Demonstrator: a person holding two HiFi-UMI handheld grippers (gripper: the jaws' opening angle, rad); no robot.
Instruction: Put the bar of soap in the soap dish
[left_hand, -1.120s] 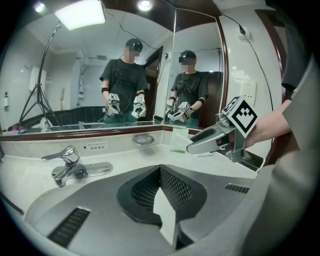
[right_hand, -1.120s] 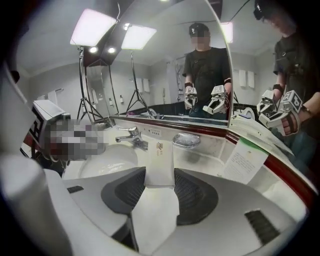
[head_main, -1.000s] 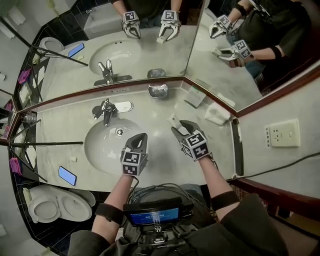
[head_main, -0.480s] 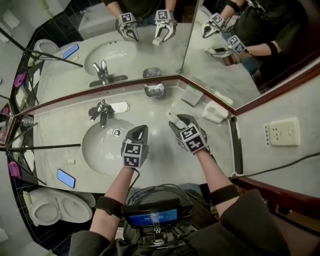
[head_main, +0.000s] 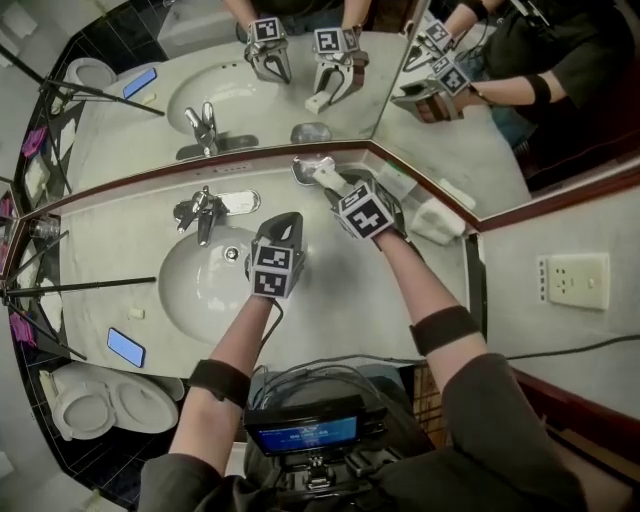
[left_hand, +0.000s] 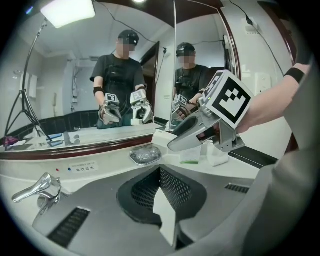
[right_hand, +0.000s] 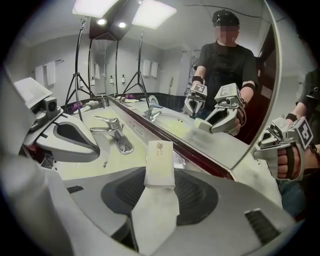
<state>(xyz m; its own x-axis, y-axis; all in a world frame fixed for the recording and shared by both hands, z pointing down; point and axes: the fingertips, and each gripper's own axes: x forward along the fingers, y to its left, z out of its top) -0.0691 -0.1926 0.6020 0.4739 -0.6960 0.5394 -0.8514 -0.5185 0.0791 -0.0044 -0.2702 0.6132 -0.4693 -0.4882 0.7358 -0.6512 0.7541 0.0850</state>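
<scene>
The bar of soap (head_main: 326, 176) hangs just above the soap dish (head_main: 302, 166)
The right tool (head_main: 338, 188) grips it by one end so the other can go in; the left tool (head_main: 286, 225), closed and empty, stands clear of the dish

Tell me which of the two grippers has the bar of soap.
The right gripper: its jaws clamp the pale bar of soap close by the soap dish. The left gripper is shut with nothing between its jaws.
</scene>
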